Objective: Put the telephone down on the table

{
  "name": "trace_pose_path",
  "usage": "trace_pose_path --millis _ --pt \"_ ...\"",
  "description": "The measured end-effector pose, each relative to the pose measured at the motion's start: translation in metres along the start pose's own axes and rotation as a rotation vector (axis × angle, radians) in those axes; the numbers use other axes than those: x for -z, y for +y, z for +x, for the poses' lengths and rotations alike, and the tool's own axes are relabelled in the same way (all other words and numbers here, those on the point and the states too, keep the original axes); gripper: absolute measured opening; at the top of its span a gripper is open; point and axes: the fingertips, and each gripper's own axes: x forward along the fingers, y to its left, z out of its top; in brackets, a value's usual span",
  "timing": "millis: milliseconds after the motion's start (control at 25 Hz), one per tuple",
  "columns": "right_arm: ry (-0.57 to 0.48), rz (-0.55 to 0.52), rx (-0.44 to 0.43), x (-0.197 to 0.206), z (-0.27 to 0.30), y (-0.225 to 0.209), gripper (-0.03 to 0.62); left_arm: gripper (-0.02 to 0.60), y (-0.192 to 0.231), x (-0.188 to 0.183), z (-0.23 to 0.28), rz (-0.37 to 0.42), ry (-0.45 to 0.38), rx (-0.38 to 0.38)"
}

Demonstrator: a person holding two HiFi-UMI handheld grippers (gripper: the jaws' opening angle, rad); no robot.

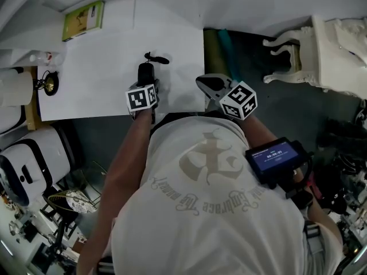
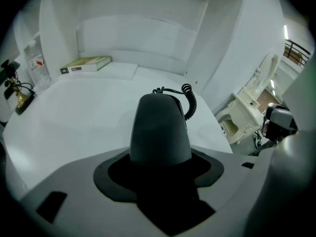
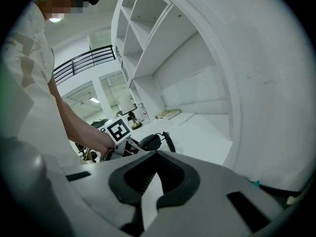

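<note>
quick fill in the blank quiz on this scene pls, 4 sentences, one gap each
1. The left gripper is shut on the black ___.
2. A coiled ___ curls off that thing's far end.
3. Between the jaws of the right gripper there is ___.
4. The green book lies on the white ___.

Missing words: telephone; cord; nothing; table

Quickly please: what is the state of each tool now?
Left tool: closed on the telephone.
Right tool: slightly open, empty.
</note>
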Motion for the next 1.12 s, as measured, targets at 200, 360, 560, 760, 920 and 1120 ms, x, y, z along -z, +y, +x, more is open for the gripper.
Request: trace_pose_path --millis 200,360,560,760,920,1120 --pt "0.007 -0.001 -0.009 0.0 -0.004 -0.014 0.015 0.281 -0.003 0.0 0.01 -0.004 0.013 -0.025" --pt "0.008 -0.003 -0.017 -0.002 -0.005 -0.018 0.015 0.281 -0.001 0.002 0.011 -0.008 0.019 -0.041" --pt "0.012 -0.003 -0.029 -0.004 0.001 -0.023 0.015 0.281 0.004 0.0 0.015 -0.009 0.029 -0.05" --pt "0.013 -0.003 -0.03 -0.005 0.001 -0.023 0.015 0.282 0.004 0.003 0.015 0.0 0.041 -0.055" --pt "0.008 0.0 -0.024 -0.006 0.001 -0.025 0.015 0.282 0.003 0.004 0.016 0.004 0.05 -0.058" --pt "0.006 0.005 -0.017 -0.006 0.0 -0.027 0.015 0.285 0.001 0.005 0.017 0.011 0.063 -0.063"
